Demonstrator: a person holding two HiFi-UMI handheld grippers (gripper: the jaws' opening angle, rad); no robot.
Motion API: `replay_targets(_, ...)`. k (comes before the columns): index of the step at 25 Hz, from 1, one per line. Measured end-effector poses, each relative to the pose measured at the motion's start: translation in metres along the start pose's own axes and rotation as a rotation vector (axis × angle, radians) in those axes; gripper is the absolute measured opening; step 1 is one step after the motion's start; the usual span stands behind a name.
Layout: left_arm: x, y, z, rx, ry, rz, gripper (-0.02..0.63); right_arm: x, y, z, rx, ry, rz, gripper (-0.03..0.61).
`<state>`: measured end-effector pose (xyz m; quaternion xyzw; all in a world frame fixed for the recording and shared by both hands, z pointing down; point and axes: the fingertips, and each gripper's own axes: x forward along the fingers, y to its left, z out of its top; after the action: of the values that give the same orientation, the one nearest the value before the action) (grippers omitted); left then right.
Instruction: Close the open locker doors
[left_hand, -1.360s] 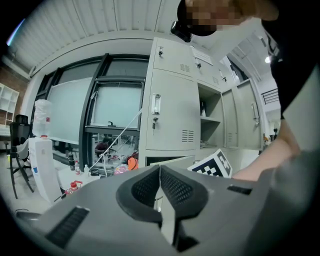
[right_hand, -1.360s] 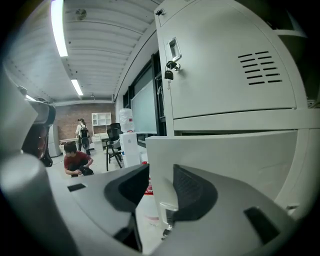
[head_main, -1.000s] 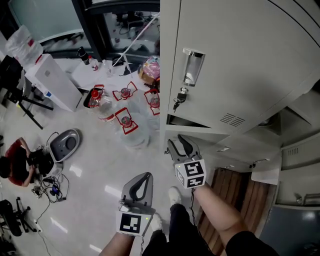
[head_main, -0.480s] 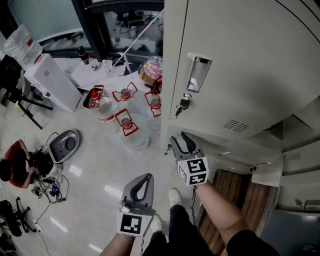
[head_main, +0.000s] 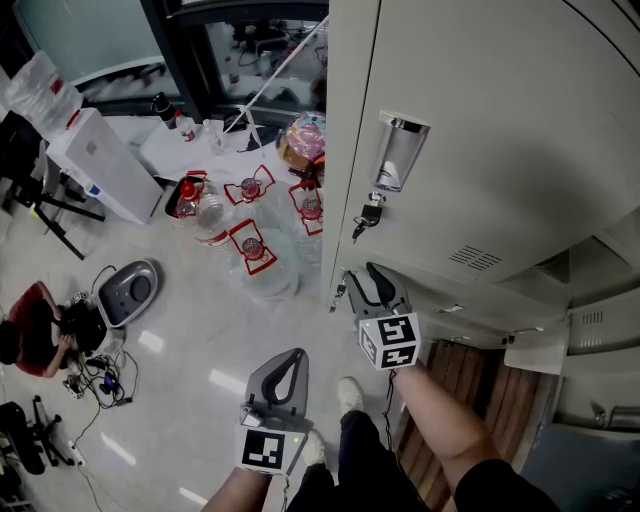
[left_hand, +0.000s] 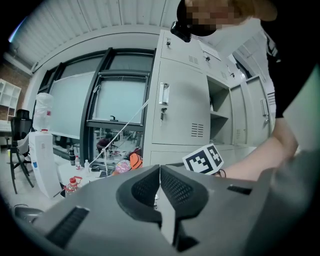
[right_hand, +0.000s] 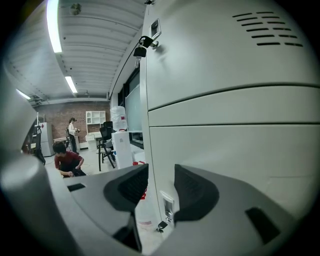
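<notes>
The grey locker door (head_main: 500, 120) stood just above the right gripper (head_main: 362, 287), with its handle (head_main: 397, 152) and dangling key (head_main: 366, 214) on the near edge. We judged it light, stiff sheet metal, best pushed flat near that handle. The right fingers stood slightly apart, holding nothing. The left gripper (head_main: 286, 368) had its fingers pressed together. Water bottles (head_main: 250, 245) stood on the glossy pale floor (head_main: 180, 370).

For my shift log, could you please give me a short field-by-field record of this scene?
left gripper: shut, empty, held low
right gripper: open, clamping nothing, by the locker door's lower edge
locker door: grey, key hanging from its lock, looks closed or nearly so
floor: water bottles, a crouching person
</notes>
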<state>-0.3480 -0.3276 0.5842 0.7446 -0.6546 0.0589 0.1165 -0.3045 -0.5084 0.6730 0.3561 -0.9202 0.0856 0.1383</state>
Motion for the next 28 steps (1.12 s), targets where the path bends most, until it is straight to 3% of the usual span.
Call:
replay_targets(12, -0.004, 0.003, 0.000, -0.007, 0.002, -0.003, 0.005, -0.002, 0.000, -0.003, 0.029, 0.010, -0.008, 0.152)
replay_targets(15, -0.010, 0.000, 0.003, -0.005, -0.007, -0.011, 0.005, -0.011, 0.004, -0.002, 0.032, 0.014, -0.005, 0.105)
replay_targets(18, -0.018, -0.004, 0.008, -0.002, -0.015, -0.023, 0.005, -0.024, 0.011, 0.001, 0.030, 0.022, 0.000, 0.003)
replay_targets(28, -0.064, -0.035, 0.029, 0.021, -0.061, -0.072, 0.005, -0.097, 0.033, 0.025, 0.026, -0.022, -0.023, 0.002)
